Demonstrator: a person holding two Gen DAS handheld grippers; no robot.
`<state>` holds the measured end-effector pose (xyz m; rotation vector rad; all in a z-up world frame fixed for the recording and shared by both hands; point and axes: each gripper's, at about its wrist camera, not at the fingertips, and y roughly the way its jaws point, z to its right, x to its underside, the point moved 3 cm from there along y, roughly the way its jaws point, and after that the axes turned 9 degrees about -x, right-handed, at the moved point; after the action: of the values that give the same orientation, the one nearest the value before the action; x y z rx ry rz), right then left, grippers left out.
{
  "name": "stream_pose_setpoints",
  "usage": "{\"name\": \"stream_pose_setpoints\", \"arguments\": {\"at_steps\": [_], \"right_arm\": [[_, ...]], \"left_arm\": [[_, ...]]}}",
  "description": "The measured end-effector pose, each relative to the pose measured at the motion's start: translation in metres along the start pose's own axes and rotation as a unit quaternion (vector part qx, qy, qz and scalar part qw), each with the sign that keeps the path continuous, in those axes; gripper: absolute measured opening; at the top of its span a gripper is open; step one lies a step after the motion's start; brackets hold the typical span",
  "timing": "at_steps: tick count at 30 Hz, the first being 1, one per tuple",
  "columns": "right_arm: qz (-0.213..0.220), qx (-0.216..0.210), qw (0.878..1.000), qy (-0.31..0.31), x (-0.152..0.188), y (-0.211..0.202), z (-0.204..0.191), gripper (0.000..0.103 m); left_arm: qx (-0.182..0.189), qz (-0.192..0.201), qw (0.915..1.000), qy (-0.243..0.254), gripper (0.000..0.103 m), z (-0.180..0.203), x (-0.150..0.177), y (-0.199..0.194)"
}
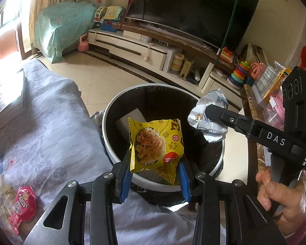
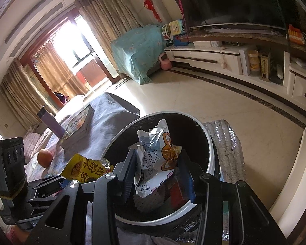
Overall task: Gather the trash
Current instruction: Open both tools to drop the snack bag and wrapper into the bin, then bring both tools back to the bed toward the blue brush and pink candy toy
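Over the black-lined bin point(image 1: 112, 110), the left gripper point(image 1: 156, 175) pinches a yellow snack bag point(image 1: 157, 143) between its blue pads, while the right gripper point(image 2: 157, 169) clamps a crumpled white wrapper point(image 2: 155, 159) beside it.
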<state>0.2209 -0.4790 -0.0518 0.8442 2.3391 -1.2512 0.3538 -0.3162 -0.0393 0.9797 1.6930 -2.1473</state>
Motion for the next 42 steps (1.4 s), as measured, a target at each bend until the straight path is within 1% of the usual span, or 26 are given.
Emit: {"name": "stream_pose_setpoints", "arguments": {"at_steps": [9,10,11,13,14,15,21,24,28,30,36,42], "right_arm": [[-0.002,-0.001,1.000,0.000,-0.001,0.004,0.001,0.045],[-0.003,0.000,1.000,0.000,-0.001,0.004,0.002,0.046],[-0.005,0.000,1.000,0.000,-0.001,0.005,0.002,0.050],[-0.006,0.002,1.000,0.003,-0.002,0.006,0.004,0.064],[-0.005,0.002,1.000,0.005,-0.002,0.006,0.005,0.075],[-0.003,0.000,1.000,0.007,-0.002,0.005,0.006,0.082],[0.003,-0.004,1.000,0.012,0.001,-0.001,0.005,0.083],[0.002,-0.009,1.000,0.013,0.005,-0.002,-0.001,0.083],[0.003,-0.023,1.000,0.012,0.013,-0.004,-0.016,0.088],[0.000,-0.030,1.000,0.009,0.019,-0.002,-0.027,0.094],[-0.014,-0.058,0.998,0.000,0.042,0.004,-0.059,0.095],[-0.041,-0.084,0.996,-0.005,0.068,0.020,-0.089,0.095]], "left_arm": [[-0.002,-0.001,1.0000,0.002,0.039,0.004,-0.004,0.004],[-0.004,-0.001,1.0000,0.003,0.045,0.004,-0.004,0.004],[-0.006,-0.002,1.0000,0.003,0.053,0.005,-0.004,0.004],[-0.011,0.001,0.9999,0.004,0.059,0.005,-0.004,0.003],[-0.015,0.001,0.9999,0.005,0.064,0.005,-0.003,0.003],[-0.019,0.002,0.9998,0.005,0.066,0.006,-0.002,0.003],[-0.018,0.008,0.9998,-0.006,0.066,-0.003,0.009,-0.009],[-0.023,0.014,0.9996,-0.012,0.066,-0.010,0.022,-0.020],[-0.028,0.018,0.9991,-0.025,0.066,-0.021,0.042,-0.034],[-0.030,0.019,0.9988,-0.034,0.066,-0.029,0.054,-0.041],[-0.042,0.018,0.9962,-0.074,0.066,-0.062,0.088,-0.067],[-0.049,0.025,0.9906,-0.125,0.066,-0.095,0.116,-0.095]]}}
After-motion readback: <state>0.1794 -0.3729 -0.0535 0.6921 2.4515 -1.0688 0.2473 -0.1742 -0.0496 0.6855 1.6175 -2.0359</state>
